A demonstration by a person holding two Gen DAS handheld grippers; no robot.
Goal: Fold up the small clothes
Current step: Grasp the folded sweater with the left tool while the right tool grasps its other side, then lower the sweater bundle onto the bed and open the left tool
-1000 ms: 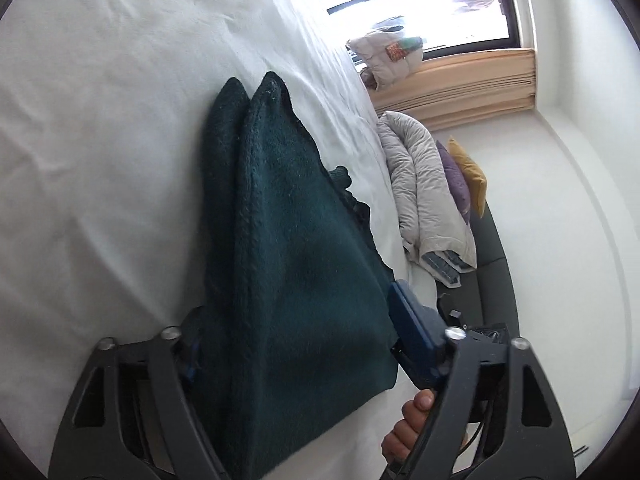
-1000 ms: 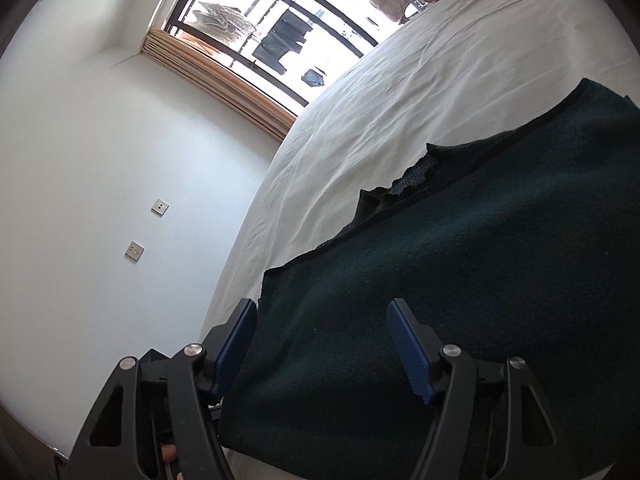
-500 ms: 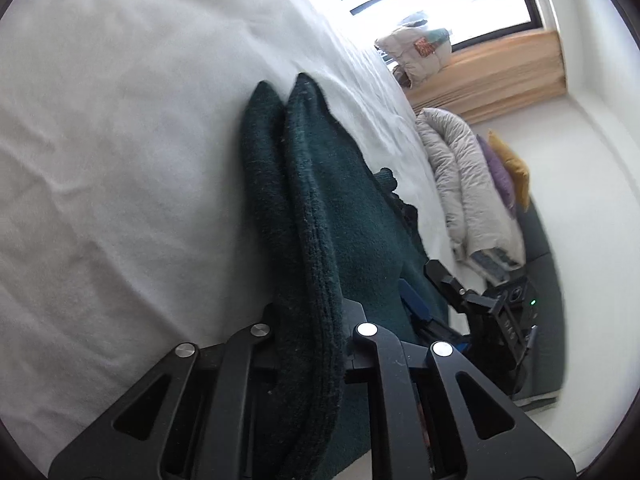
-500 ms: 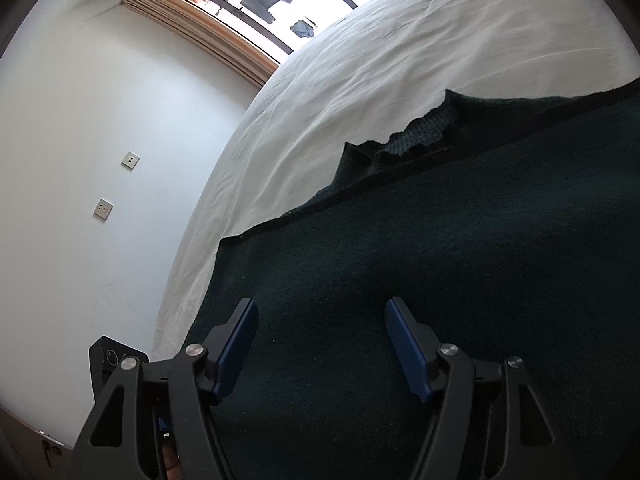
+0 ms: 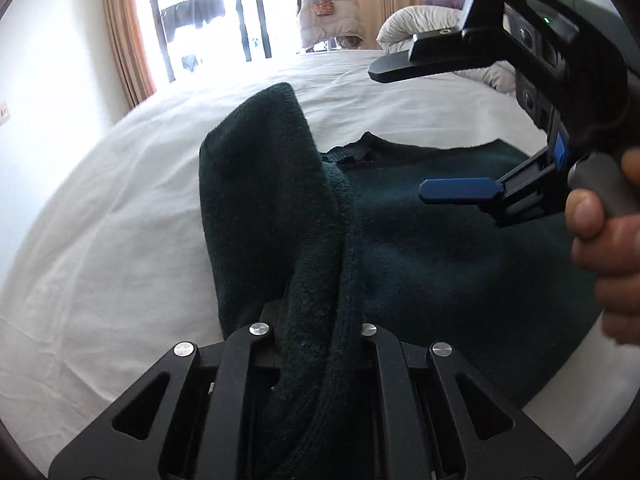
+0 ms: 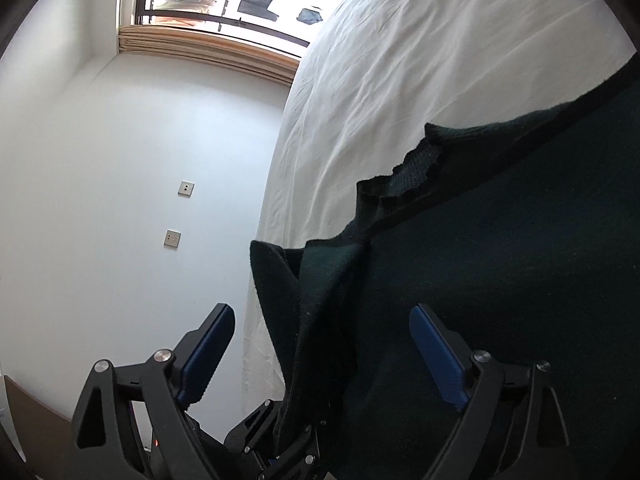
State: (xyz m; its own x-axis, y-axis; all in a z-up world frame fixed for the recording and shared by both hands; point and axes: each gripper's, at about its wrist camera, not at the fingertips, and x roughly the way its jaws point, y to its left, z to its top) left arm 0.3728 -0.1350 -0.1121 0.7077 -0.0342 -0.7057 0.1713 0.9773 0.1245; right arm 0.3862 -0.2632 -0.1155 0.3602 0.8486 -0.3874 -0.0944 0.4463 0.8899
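Dark-green sweater (image 5: 312,264) pinched in left tongs (image 5: 316,320); right tongs (image 6: 320,344) wide apart.

free: lying bare across white bed sheet (image 5: 120,208) left of dark green garment (image 5: 460,240) | blocking: raised garment fold clamped in left gripper (image 5: 316,320), standing upright mid-path | crowding: right gripper (image 5: 460,192) hovering spread over garment's right side | bounding: wall (image 6: 120,160) running along bed edge
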